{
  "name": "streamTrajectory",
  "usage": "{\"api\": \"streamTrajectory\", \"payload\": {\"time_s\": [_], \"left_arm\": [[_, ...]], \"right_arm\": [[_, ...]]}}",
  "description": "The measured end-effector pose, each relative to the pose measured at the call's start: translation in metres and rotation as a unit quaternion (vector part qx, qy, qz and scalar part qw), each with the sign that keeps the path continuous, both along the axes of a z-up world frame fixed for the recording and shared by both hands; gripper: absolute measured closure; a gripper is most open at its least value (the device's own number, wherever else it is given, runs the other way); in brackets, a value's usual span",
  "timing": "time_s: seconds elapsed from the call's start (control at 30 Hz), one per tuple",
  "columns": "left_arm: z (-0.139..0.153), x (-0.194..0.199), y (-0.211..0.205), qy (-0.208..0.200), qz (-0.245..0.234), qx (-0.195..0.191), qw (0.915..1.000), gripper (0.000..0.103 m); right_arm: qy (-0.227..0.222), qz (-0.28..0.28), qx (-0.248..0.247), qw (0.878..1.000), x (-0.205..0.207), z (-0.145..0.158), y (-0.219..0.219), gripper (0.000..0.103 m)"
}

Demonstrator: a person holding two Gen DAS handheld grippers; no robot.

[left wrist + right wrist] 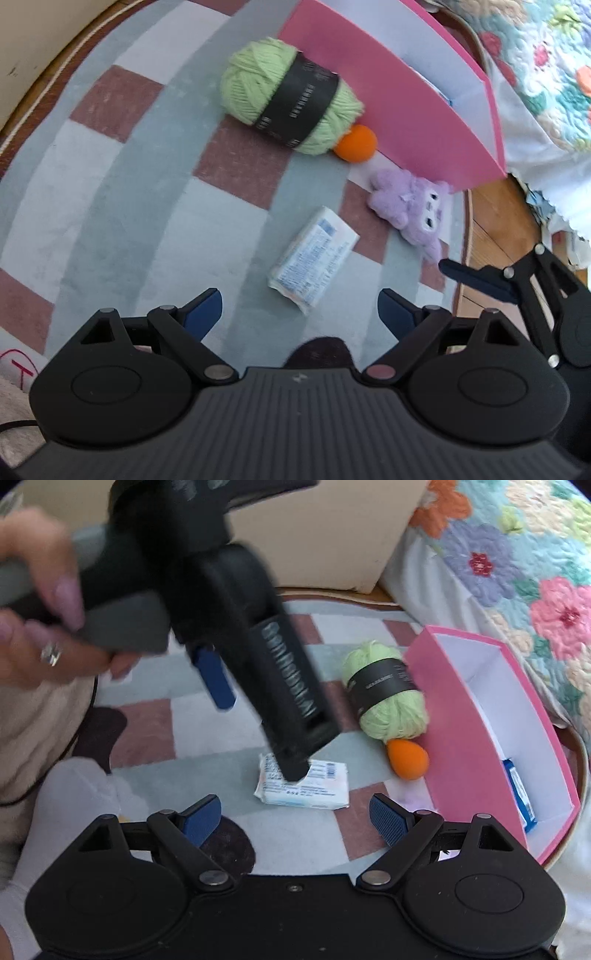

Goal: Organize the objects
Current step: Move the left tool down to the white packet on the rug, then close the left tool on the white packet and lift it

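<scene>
A white tissue packet (pixel 314 258) lies on the checked rug, just ahead of my open, empty left gripper (pixel 299 314). Beyond it lie a green yarn ball (pixel 291 98) with a black band, an orange sponge (pixel 356 143) and a purple plush toy (pixel 410 206), all beside the pink box (pixel 406 107). In the right wrist view my right gripper (pixel 295 816) is open and empty, just short of the packet (pixel 314 786). The yarn (pixel 388 694), the sponge (pixel 408 762) and the pink box (pixel 461 746), with a blue packet (pixel 521 794) inside, lie to its right. The plush is hidden there.
The left gripper's body (pixel 236 627), held by a hand (pixel 40 602), hangs over the rug and covers part of the packet. A flowered quilt (pixel 517 565) borders the right side. A beige box (pixel 314 535) stands at the back. Bare wooden floor (pixel 495 229) shows past the rug's edge.
</scene>
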State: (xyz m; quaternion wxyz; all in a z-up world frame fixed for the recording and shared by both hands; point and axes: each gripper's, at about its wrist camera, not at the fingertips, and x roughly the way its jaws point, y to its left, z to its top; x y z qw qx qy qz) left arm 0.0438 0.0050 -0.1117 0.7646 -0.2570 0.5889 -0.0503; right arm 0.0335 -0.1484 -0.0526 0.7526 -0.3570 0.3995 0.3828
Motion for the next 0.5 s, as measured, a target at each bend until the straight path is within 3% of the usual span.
{"api": "streamTrajectory", "payload": {"time_s": [0.13, 0.2, 0.23, 0.37, 0.5], "left_arm": [[-0.011, -0.001, -0.001, 0.009, 0.003, -0.014, 0.9999, 0.016], [-0.016, -0.001, -0.005, 0.011, -0.007, -0.002, 0.9999, 0.032], [-0.018, -0.001, -0.007, 0.013, -0.012, 0.007, 0.9998, 0.035], [-0.031, -0.001, -0.008, 0.021, -0.007, -0.012, 0.9997, 0.039], [-0.039, -0.001, -0.01, 0.02, -0.001, -0.019, 0.9996, 0.047]], "right_arm": [[0.008, -0.014, -0.007, 1.0, 0.01, -0.016, 0.003, 0.013], [0.018, -0.023, -0.006, 1.0, 0.018, -0.025, 0.004, 0.013], [0.022, -0.023, -0.01, 0.999, 0.019, -0.029, 0.005, 0.013], [0.01, 0.019, -0.05, 0.999, 0.018, -0.049, 0.014, 0.013], [0.009, 0.034, -0.045, 0.998, 0.023, -0.052, 0.014, 0.013]]}}
